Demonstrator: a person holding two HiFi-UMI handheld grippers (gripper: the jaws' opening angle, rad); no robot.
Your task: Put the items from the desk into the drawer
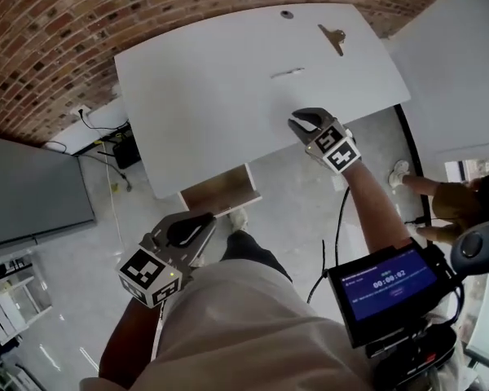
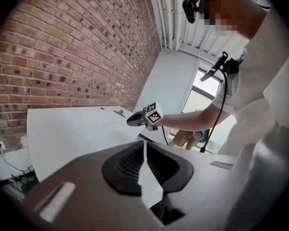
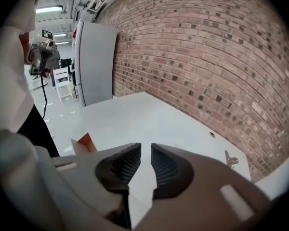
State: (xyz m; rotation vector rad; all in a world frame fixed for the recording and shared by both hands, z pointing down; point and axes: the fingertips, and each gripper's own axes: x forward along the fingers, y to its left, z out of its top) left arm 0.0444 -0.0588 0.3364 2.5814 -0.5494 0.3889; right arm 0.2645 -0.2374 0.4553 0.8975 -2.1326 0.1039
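Note:
On the white desk [image 1: 212, 96] lie a metal binder clip [image 1: 334, 37] at the far right and a thin white stick-like item [image 1: 287, 72] near the middle. The clip shows again in the right gripper view [image 3: 230, 159]. The wooden drawer [image 1: 220, 194] stands pulled out under the desk's near edge, and its inside is hidden. My right gripper [image 1: 303, 120] hovers over the desk's near right edge, shut on nothing, with only a slim gap at the tips [image 3: 145, 147]. Low beside the drawer, over the floor, my left gripper [image 1: 202, 225] is also shut on nothing [image 2: 145, 144].
A brick wall [image 1: 106, 15] runs behind the desk. A grey cabinet [image 1: 24, 194] stands at the left, with cables and a socket strip [image 1: 106, 137] on the floor. A screen device [image 1: 387, 287] hangs at my chest. Another person's arm [image 1: 440, 198] reaches in at the right.

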